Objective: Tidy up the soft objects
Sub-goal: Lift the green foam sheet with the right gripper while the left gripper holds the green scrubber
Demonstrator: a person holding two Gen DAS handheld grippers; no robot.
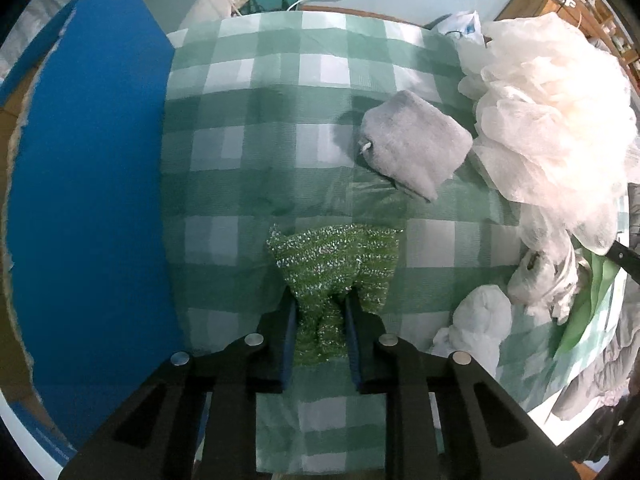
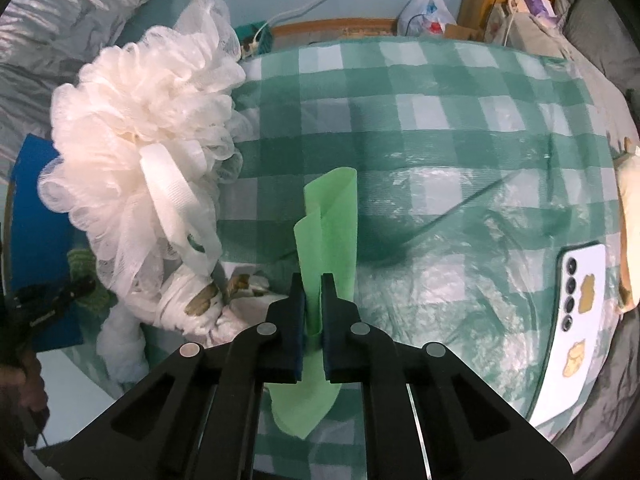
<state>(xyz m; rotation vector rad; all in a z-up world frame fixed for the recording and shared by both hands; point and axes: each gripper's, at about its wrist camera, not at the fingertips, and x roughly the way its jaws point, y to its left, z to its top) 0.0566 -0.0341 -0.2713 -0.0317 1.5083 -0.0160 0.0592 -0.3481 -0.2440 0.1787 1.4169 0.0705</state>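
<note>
L gripper (image 1: 320,304) clamped on green glitter scrubber (image 1: 336,264), near table's near edge. R gripper (image 2: 314,296) pinching light-green cloth (image 2: 332,224), mid-table. Lift both straight up, slow; keep clear of mesh pouf (image 2: 144,152), avoid snagging checked tablecloth (image 2: 440,120).

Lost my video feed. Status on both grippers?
Left hand-held gripper shut on green sparkly scrubber. Right hand-held gripper shut on light green cloth. White mesh pouf beside, not blocking.

No legible text, labels or nos. anywhere; phone back (image 2: 576,316) w/ gold stickers only, no wording.
</note>
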